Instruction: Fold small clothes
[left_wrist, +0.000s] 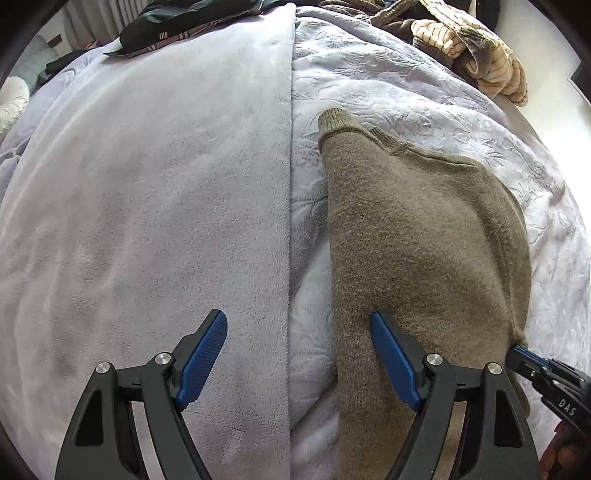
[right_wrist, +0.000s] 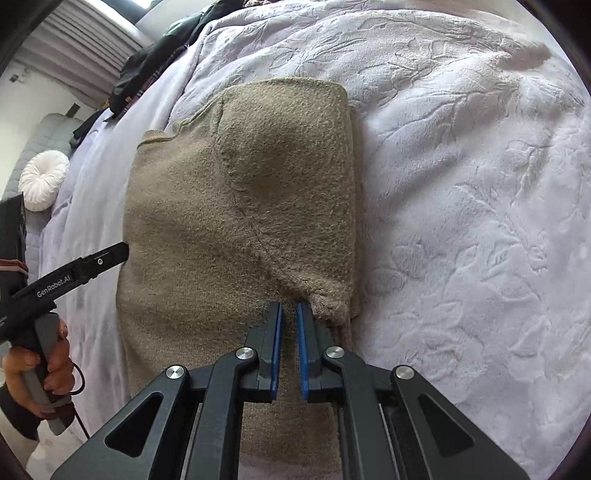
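An olive-brown knitted sweater (left_wrist: 417, 236) lies on the lavender embossed bedspread (left_wrist: 388, 85), partly folded, with one side laid over its body (right_wrist: 288, 177). My left gripper (left_wrist: 297, 315) is open and points down. Its right pad (left_wrist: 391, 354) overlaps the sweater's left edge, its left pad is over the blanket, and nothing is pinched. My right gripper (right_wrist: 290, 306) is shut at the near corner of the folded part. In the left wrist view that corner is drawn to a point at the right gripper's fingertips (left_wrist: 521, 349). One left finger (right_wrist: 107, 256) shows beside the sweater's left edge.
A smooth lavender fleece blanket (left_wrist: 147, 192) covers the bed's left half. A heap of brown and striped clothes (left_wrist: 480, 51) sits at the far right, and a dark garment (left_wrist: 177, 26) at the far edge. A white round cushion (right_wrist: 44, 181) lies beyond the bed. A hand (right_wrist: 37, 362) holds the left gripper.
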